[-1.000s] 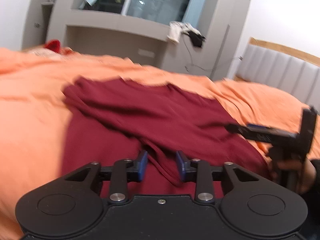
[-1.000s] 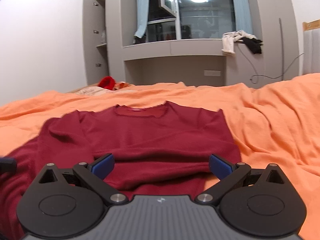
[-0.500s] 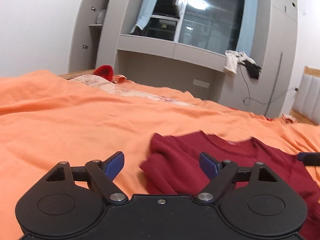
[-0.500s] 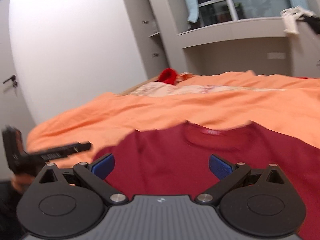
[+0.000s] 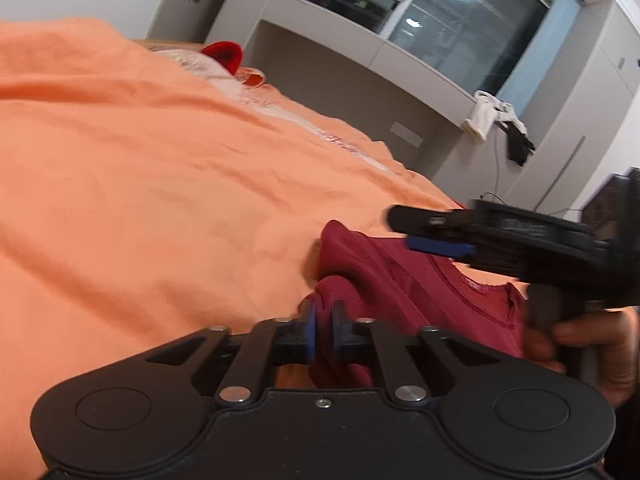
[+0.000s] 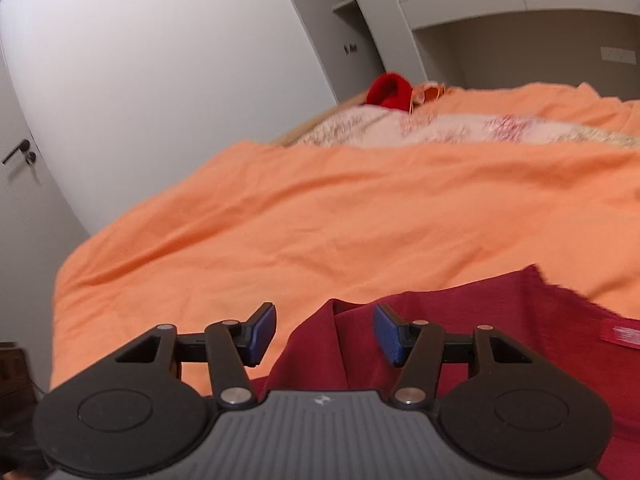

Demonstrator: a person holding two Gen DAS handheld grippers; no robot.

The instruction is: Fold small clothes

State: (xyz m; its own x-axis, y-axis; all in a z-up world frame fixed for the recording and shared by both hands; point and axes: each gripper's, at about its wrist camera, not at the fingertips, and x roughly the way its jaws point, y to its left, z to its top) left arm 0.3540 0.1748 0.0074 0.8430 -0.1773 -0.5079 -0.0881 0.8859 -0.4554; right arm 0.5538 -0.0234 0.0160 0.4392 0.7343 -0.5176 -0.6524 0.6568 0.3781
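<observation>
Folding barely begun — dark red knit sweater lies on orange bedspread, one shoulder edge bunched, collar still showing. Left gripper clamped on that bunched fold. Right gripper half apart, jaws just been closing, cloth edge between pads, not pinched. Body fold left. Room: grey built-in shelving, window, white wall.

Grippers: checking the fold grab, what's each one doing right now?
Left gripper: shut on the maroon shirt.
Right gripper: open, closing, shirt fold between its pads.
</observation>
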